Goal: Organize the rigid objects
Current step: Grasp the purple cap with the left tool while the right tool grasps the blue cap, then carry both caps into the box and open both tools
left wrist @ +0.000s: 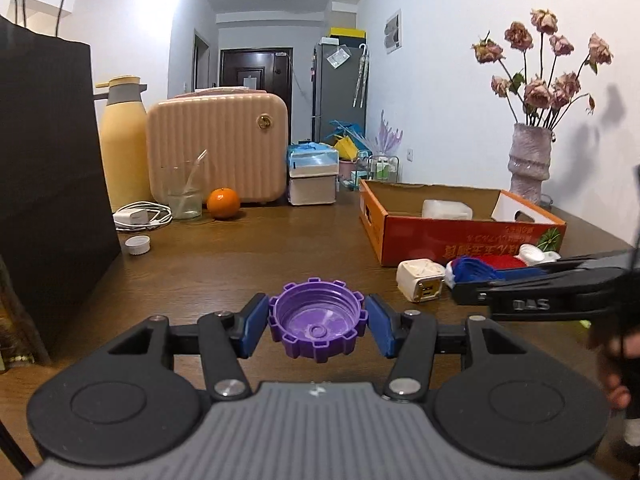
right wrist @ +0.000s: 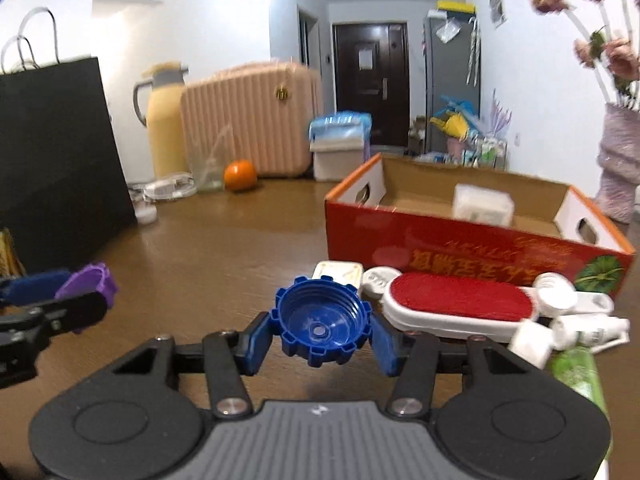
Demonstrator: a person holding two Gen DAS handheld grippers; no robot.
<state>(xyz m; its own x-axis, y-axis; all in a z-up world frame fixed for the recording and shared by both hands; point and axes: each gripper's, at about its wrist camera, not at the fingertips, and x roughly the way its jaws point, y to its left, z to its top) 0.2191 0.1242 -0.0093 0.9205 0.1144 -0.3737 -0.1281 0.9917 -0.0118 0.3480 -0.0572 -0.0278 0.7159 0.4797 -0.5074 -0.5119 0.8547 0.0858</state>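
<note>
In the left wrist view, a purple notched cap [left wrist: 318, 326] was gripped between the blue pads of the left gripper [left wrist: 317, 328], open side up, above the near part of the brown table [left wrist: 240, 256]. To the right, an orange cardboard box [left wrist: 460, 232] was seen lying on the table with a white container [left wrist: 447, 209] inside it. A white cube-shaped charger [left wrist: 420, 280] was set just in front of the box. The right gripper [left wrist: 472, 280] was seen coming in from the right edge, with a blue cap [left wrist: 474, 270] at its tip. Far left, a black paper bag [left wrist: 48, 184], an orange [left wrist: 223, 203] and a pink case [left wrist: 218, 146] were seen. In the right wrist view, the blue cap [right wrist: 322, 322] was held at a middling width between the pads of the right gripper [right wrist: 323, 334], open side up, near the box's [right wrist: 460, 248] red front wall. A red-and-white brush [right wrist: 460, 306] was laid just in front of the box, with small white bottles [right wrist: 576, 320] to its right. The left gripper [right wrist: 60, 292] with the purple cap [right wrist: 90, 282] was seen at the left edge.
</note>
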